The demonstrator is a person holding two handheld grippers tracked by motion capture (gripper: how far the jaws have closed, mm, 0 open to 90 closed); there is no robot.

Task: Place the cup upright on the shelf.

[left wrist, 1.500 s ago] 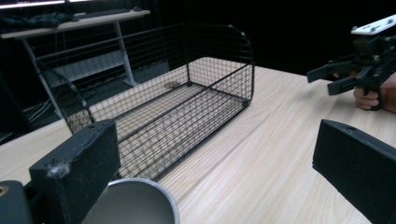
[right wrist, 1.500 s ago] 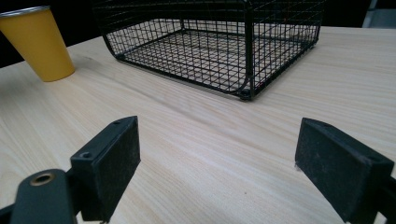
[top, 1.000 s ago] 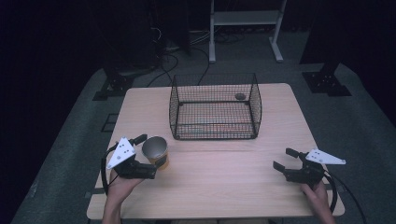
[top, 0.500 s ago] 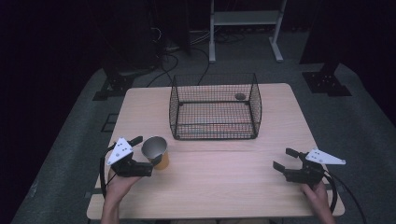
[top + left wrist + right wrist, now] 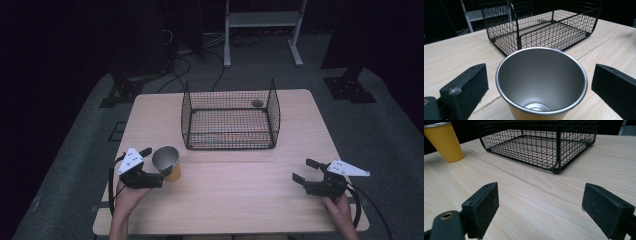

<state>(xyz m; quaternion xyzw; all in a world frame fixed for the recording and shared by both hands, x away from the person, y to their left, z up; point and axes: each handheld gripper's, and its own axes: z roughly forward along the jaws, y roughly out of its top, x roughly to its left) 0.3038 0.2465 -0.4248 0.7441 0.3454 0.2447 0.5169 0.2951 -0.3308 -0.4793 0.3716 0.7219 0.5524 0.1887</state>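
1. The left gripper (image 5: 150, 167) sits at the near-left of the table (image 5: 240, 200), forward and left of the wire basket (image 5: 230, 117). Its jaws stand wide apart, one on each side of the yellow cup (image 5: 167, 162), and the left gripper view shows a gap on both sides of the cup's (image 5: 541, 82) steel rim, so nothing is clamped yet.
2. The cup stands upright on the table, just off the near-left corner of the basket and apart from it. Its inside looks empty.
3. The basket rests at the middle-far part of the table. A small dark round thing (image 5: 257, 103) lies near its far-right corner; I cannot tell whether it is inside or behind the wire.
4. The right gripper (image 5: 306, 172) hovers near the table's near-right edge, well clear of the basket, jaws apart and empty.
5. The step in hand looks like the approach for a grasp on the cup. The next move probably calls for closing the left jaws squarely on the cup's wall below the rim, then lifting without tipping.
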